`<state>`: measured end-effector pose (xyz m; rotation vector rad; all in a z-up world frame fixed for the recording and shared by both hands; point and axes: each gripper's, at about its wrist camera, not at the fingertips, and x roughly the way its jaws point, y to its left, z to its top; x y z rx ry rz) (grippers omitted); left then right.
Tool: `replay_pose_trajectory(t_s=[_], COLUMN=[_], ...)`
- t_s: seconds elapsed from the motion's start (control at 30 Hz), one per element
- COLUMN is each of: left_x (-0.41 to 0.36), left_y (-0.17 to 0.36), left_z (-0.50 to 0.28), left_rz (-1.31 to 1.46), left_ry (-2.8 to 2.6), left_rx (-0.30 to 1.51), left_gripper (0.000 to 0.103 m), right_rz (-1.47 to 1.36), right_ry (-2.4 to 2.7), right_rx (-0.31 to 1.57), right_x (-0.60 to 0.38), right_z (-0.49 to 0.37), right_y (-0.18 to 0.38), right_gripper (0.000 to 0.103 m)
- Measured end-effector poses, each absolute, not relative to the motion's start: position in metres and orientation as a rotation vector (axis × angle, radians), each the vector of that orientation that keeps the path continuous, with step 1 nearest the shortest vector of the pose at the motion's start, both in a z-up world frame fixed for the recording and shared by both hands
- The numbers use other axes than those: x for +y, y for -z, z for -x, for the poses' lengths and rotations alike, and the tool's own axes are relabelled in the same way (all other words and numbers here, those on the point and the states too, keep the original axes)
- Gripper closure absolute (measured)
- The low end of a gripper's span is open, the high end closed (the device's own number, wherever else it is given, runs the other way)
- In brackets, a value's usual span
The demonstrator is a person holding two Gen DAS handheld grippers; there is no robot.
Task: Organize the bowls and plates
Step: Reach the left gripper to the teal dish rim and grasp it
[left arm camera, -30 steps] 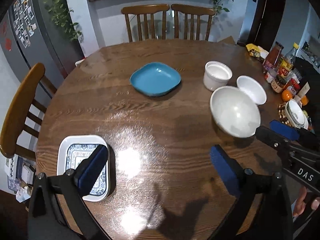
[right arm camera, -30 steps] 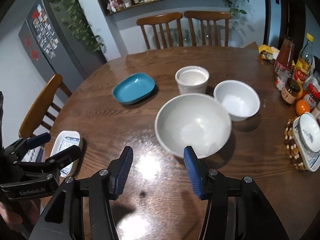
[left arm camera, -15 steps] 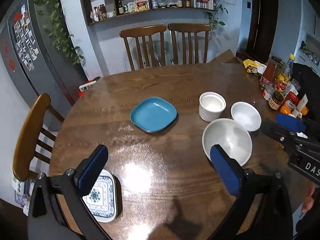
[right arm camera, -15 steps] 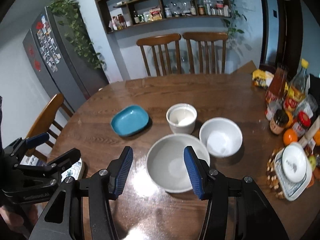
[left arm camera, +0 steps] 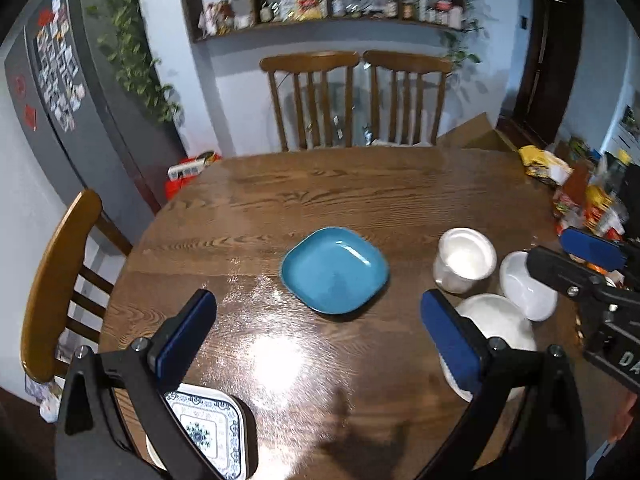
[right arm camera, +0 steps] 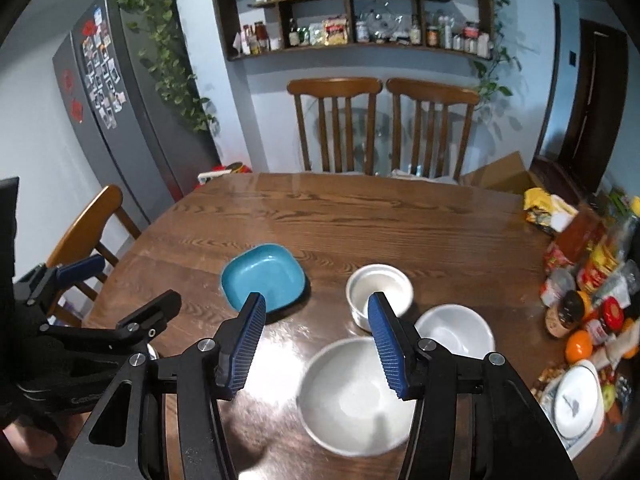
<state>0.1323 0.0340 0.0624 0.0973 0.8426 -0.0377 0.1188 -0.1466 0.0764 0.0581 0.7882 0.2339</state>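
Round wooden table (left arm camera: 360, 200) with dishes. Left gripper (left arm camera: 316, 336) and right gripper (right arm camera: 316, 340) both hover above it, jaws spread, holding nothing. Blue square plate (left arm camera: 335, 270) lies near the centre; at its 3 o'clock a white cup (left arm camera: 464, 260), small white bowl (right arm camera: 456, 332) and large white bowl (right arm camera: 352, 396) cluster; a blue-patterned plate (left arm camera: 208, 432) sits at 7 o'clock by the table edge.

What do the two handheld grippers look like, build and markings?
Both match: the left gripper and right gripper have matte black angular frames with cut-out openings, silver screws at the joints and rectangular blue finger pads with a fine ribbed texture. White lettering marks each body, only partly legible. No cables show. A bare hand is partly visible.
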Motion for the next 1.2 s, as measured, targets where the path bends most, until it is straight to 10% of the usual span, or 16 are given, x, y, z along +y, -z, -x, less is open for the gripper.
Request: replay_pose_trajectory(t_s=[0.53, 0.93, 1.2], left_x=[0.072, 0.073, 0.072], left_y=[0.052, 0.086, 0.089], left_z=[-0.207, -0.232, -0.236], left_rz=[0.029, 0.091, 0.093], left_ry=[-0.019, 0.035, 0.072], left_rx=[1.069, 1.15, 1.153], left_gripper=[0.003, 0.048, 0.069], right_rz=[-0.093, -0.049, -0.056], right_ry=[-0.289, -0.233, -0.265], right_rx=[1.08, 1.165, 1.245], right_x=[-0.091, -0.08, -0.076], right_z=[-0.237, -0.274, -0.296], right_y=[0.033, 0.075, 0.097], right_gripper=[0.049, 0.049, 0.074])
